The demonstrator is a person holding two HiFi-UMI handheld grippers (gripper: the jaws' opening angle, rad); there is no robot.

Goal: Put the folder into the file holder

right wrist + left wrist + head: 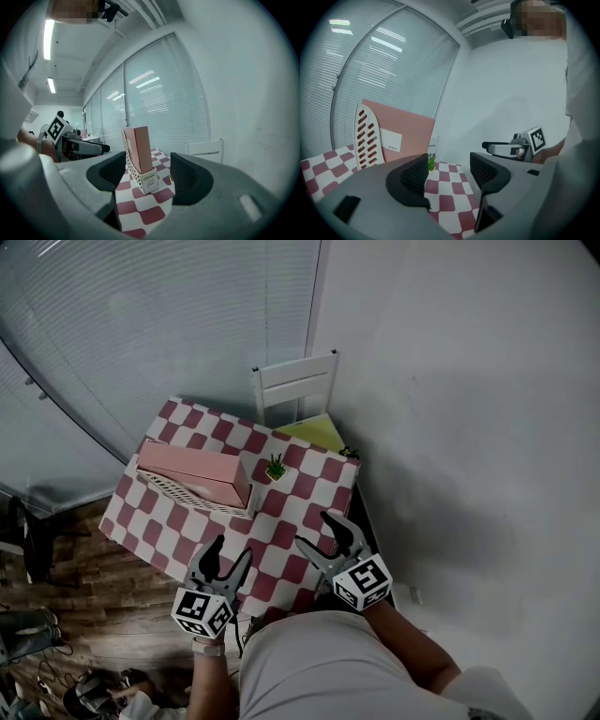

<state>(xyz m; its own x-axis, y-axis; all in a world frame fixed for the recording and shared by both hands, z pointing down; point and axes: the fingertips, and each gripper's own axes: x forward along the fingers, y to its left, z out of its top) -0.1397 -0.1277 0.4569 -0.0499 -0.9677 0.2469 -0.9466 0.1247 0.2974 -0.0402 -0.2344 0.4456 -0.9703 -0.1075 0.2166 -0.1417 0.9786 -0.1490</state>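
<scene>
Folder (pixel 192 465) standing in file holder (pixel 202 495) on checked table (pixel 281 531).
Left gripper (pixel 232 549) and right gripper (pixel 314 529) hover apart from it, jaws released, empty.

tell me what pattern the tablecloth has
Dark red and white checkerboard squares. The tablecloth shows best in the head view.

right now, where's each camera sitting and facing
Head view: on the person's head, steeply down at the red-and-white checked table; left gripper, right gripper show.
Left gripper view: on it, facing the pink folder in the white perforated file holder; own open jaws.
Right gripper view: on it, facing the holder's narrow end; own open jaws.
Both gripper views share the folder.
</scene>
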